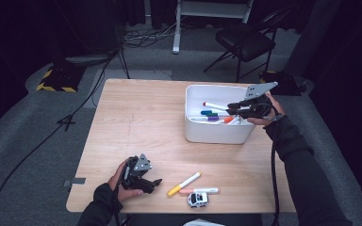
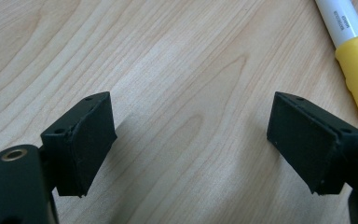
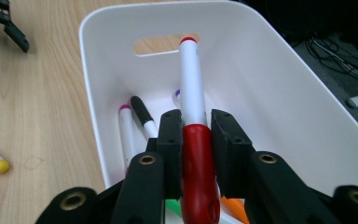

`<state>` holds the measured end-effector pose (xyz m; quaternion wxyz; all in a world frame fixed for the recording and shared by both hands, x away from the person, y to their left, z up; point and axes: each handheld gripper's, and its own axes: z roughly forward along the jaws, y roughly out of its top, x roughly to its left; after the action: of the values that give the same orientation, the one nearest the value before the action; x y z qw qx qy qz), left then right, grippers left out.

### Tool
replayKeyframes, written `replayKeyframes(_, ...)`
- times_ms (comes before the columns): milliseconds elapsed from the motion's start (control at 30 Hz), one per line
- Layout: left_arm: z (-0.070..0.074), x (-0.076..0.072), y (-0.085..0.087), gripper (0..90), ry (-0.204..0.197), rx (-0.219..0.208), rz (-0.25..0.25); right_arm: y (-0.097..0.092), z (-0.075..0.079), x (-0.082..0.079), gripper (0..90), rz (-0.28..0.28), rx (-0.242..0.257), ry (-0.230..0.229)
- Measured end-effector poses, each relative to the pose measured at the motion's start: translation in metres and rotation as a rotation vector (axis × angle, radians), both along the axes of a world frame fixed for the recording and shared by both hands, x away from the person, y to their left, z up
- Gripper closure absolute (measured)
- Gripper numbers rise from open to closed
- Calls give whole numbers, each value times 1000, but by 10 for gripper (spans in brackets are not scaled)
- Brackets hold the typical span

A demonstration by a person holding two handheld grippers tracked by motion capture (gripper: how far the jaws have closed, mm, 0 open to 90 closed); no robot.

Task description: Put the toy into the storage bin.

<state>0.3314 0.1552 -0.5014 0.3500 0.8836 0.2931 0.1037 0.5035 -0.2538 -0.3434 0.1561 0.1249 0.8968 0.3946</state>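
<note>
Red cap (image 3: 198, 163) between claw pads

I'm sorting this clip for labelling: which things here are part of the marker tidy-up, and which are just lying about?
Part of the job:
- red-capped marker, clamped in the right gripper over the bin
- white bin with markers inside
- yellow-capped marker and pink-capped marker on the table
- left gripper, jaws open

Lying about:
- toy car
- folding chair
- floor cables
</note>
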Motion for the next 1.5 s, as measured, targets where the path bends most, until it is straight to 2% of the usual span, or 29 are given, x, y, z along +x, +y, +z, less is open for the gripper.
replayKeyframes(100, 0, 0, 0, 154, 0, 0, 0, 6, -6, 5, 748, -6, -21, 25)
replayKeyframes(233, 0, 0, 0, 155, 0, 0, 0, 12, -14, 10, 748, -31, -106, 45)
replayKeyframes(400, 0, 0, 0, 154, 0, 0, 0, 6, -15, 13, 747, -40, -158, 73)
replayKeyframes(500, 0, 0, 0, 155, 0, 0, 0, 0, -16, 13, 747, -45, -211, 106)
replayKeyframes(533, 0, 0, 0, 155, 0, 0, 0, -2, -16, 13, 746, -42, -229, 97)
replayKeyframes(700, 0, 0, 0, 155, 0, 0, 0, -17, -17, 11, 746, -49, -262, 121)
replayKeyframes(867, 0, 0, 0, 155, -1, 1, -1, -23, -19, 10, 745, -42, -301, 134)
replayKeyframes(1000, 0, 0, 0, 155, -2, 1, -1, -26, -21, 11, 744, -38, -306, 154)
replayKeyframes(1067, 0, 0, 0, 155, -2, 1, -1, -26, -22, 11, 743, -46, -322, 149)
replayKeyframes(1167, 0, 0, 0, 155, -1, 0, -1, -28, -21, 11, 726, -49, -315, 147)
replayKeyframes(1233, 0, 0, 0, 155, -2, 1, -1, -29, -19, 10, 645, -71, -310, 133)
replayKeyframes(1300, 0, 0, 0, 155, -2, 1, -1, -31, -16, 8, 620, -90, -291, 127)
replayKeyframes(1367, 0, 0, 0, 155, -1, 1, -1, -34, -10, 4, 579, -99, -283, 101)
replayKeyframes(1500, 0, 0, 0, 155, -2, 1, 0, -39, 2, -10, 539, -81, -147, 66)
